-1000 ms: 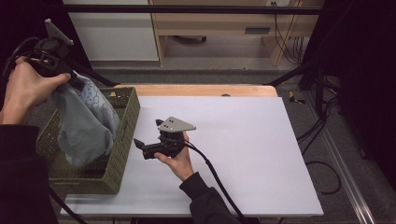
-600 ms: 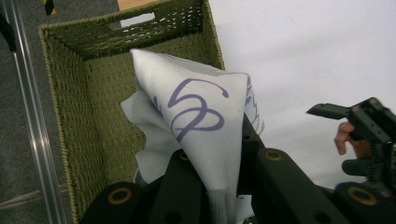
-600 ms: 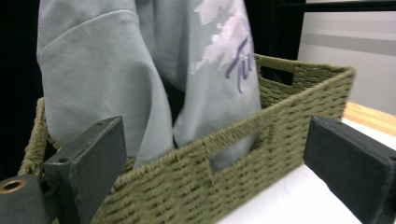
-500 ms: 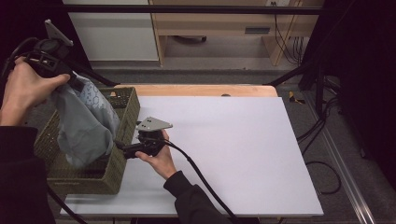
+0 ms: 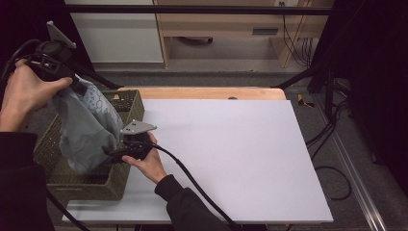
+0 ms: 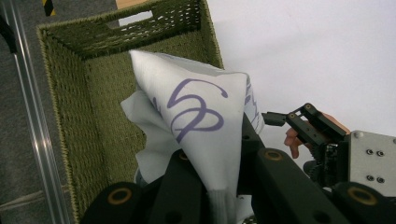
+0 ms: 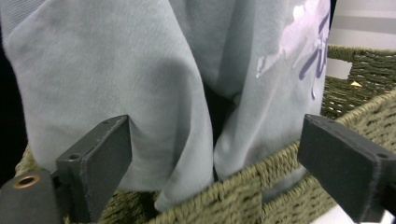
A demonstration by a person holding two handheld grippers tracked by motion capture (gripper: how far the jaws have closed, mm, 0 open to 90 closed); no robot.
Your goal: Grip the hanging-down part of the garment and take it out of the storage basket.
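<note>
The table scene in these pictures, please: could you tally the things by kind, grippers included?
Woven olive-green basket: 1
Pale grey printed cloth garment: 1
Black two-jaw grippers, left gripper and right gripper: 2
White tabletop board: 1
Total: 5

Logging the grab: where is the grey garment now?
In the high view, the grey garment hangs from the left tongs over the basket, at the table's left.
</note>
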